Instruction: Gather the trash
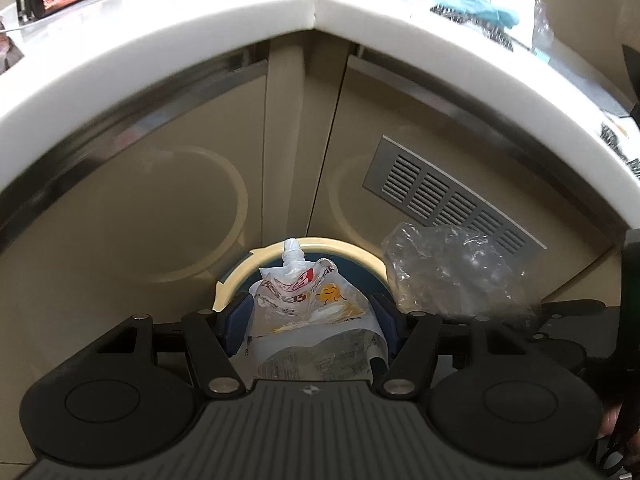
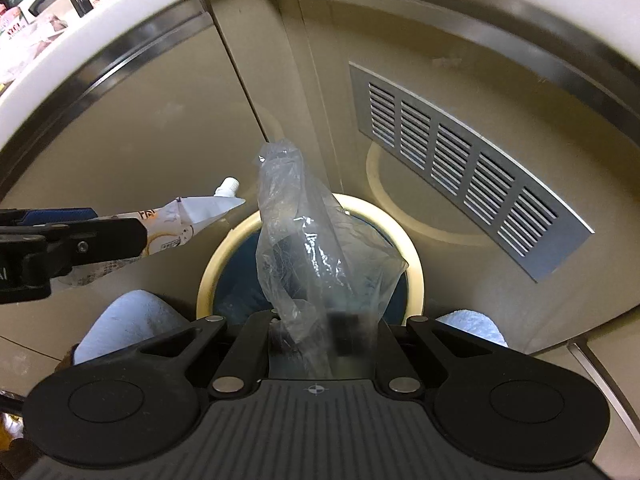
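Left gripper [image 1: 310, 314]: blue pads clamped on a white printed spouted drink pouch [image 1: 308, 308], held above the bin
Right gripper [image 2: 320, 330]: closed on a crumpled clear plastic bag [image 2: 320, 248], which stands up over the bin mouth
Bin: round cream-rimmed trash bin with blue liner [image 2: 416, 276], below both grippers, against beige cabinet doors [image 2: 160, 128]
Vent: grey metal louvred grille [image 2: 460, 164], right of the bin

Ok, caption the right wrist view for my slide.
Right gripper holds crumpled clear plastic bag above cream-rimmed round bin; left gripper brings a white spouted pouch.
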